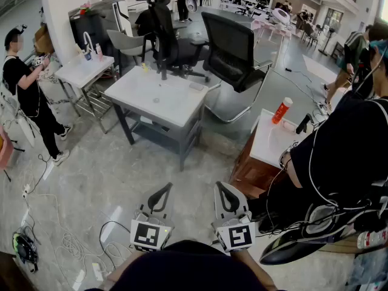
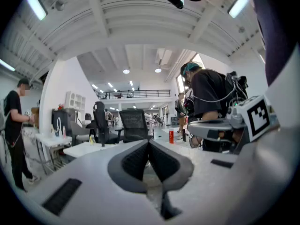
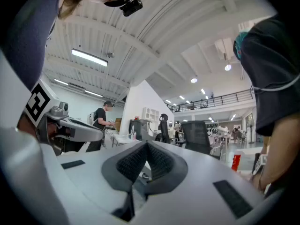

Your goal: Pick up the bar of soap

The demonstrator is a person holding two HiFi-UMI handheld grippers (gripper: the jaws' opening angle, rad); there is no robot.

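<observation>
Open workshop, white table [image 1: 159,99] ahead. Holding left gripper [image 1: 162,191], right gripper [image 1: 224,193] pinched together, empty. Approach first, then spread jaws early.

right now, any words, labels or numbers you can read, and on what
No text is readable in any view.
Orange bottle on the small white table: label too small to read.
Small bottles on the far left table: too small.
Marker cubes: square patterns only, no words.

left tool [image 1: 160,194] and right tool [image 1: 228,196] side by side, jaws together (both empty).
</observation>
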